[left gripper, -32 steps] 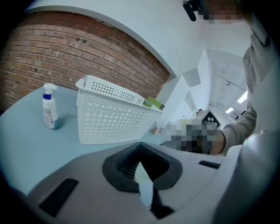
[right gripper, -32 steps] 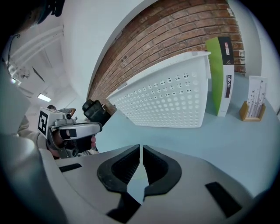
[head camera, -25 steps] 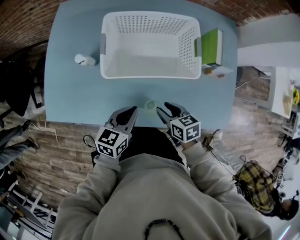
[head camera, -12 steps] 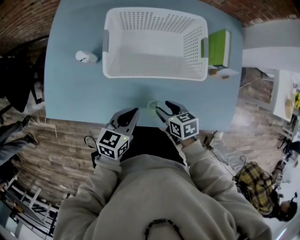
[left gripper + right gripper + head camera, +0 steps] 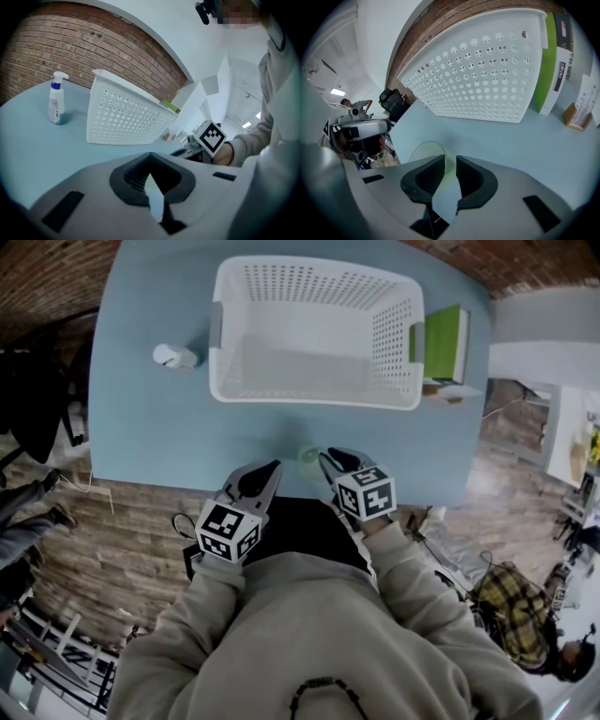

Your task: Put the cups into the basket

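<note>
The right claw (image 5: 449, 161) points down at the near edge of the pale blue tabletop (image 5: 150, 427). Its jaws have just been closing and stand a narrow gap apart. The thin wall of a translucent pale green plastic cup (image 5: 423, 151) stands in that gap, not visibly pinched. The cup sits upright on the tabletop, outside the white perforated plastic basket (image 5: 309, 397) and apart from its near wall.

The left claw (image 5: 150, 157) hangs just beside the right one, over the tabletop's near edge. Its jaws are together with nothing between them.

The basket lies empty further back. A white pump bottle with a blue collar (image 5: 56, 98) stands near its left end. A green carton (image 5: 445, 343) stands just beside its right end.
</note>
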